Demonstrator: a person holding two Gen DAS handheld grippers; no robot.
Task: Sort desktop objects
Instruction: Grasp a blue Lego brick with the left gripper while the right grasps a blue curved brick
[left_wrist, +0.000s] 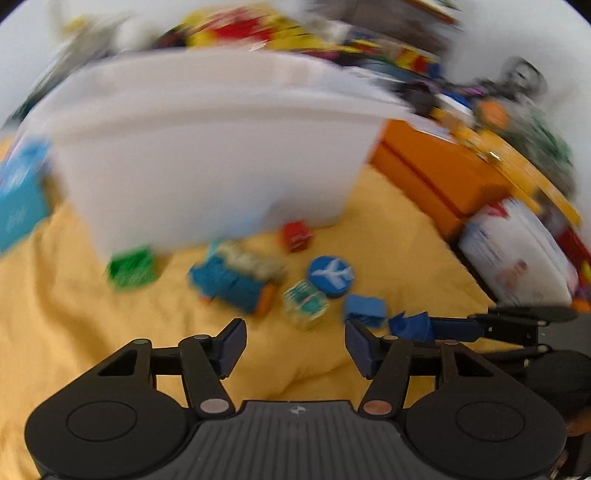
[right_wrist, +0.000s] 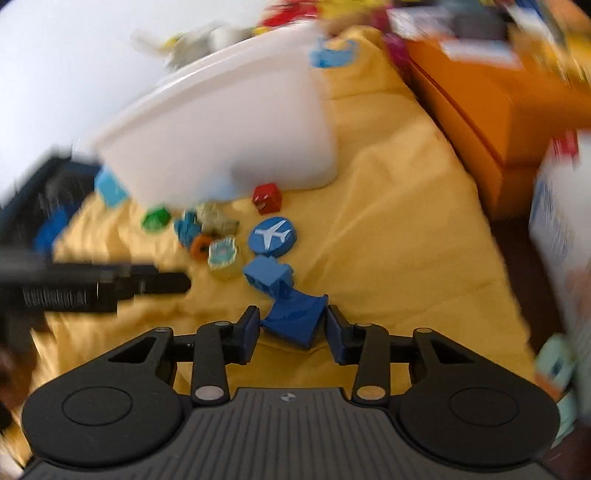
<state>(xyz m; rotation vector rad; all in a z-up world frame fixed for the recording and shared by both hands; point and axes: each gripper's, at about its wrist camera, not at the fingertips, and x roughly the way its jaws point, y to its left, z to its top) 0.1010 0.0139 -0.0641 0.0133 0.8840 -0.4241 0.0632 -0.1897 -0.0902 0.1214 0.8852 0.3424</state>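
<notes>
Small toys lie on a yellow cloth (left_wrist: 391, 221) in front of a white bin (left_wrist: 207, 147): a green block (left_wrist: 131, 267), a blue toy vehicle (left_wrist: 236, 280), a red block (left_wrist: 297, 236), a blue airplane disc (left_wrist: 330, 275), a clear teal cube (left_wrist: 304, 302) and a blue block (left_wrist: 365, 308). My left gripper (left_wrist: 295, 347) is open and empty above the cloth. My right gripper (right_wrist: 291, 332) has its jaws around a dark blue curved piece (right_wrist: 295, 319), touching or nearly touching both sides. That piece also shows in the left wrist view (left_wrist: 412, 326). The frames are blurred.
An orange box (left_wrist: 436, 173) stands right of the bin, with a white printed package (left_wrist: 517, 254) in front of it. A teal box (left_wrist: 20, 199) is at the left. Colourful clutter lies behind the bin. A dark tray (right_wrist: 40, 206) sits far left in the right wrist view.
</notes>
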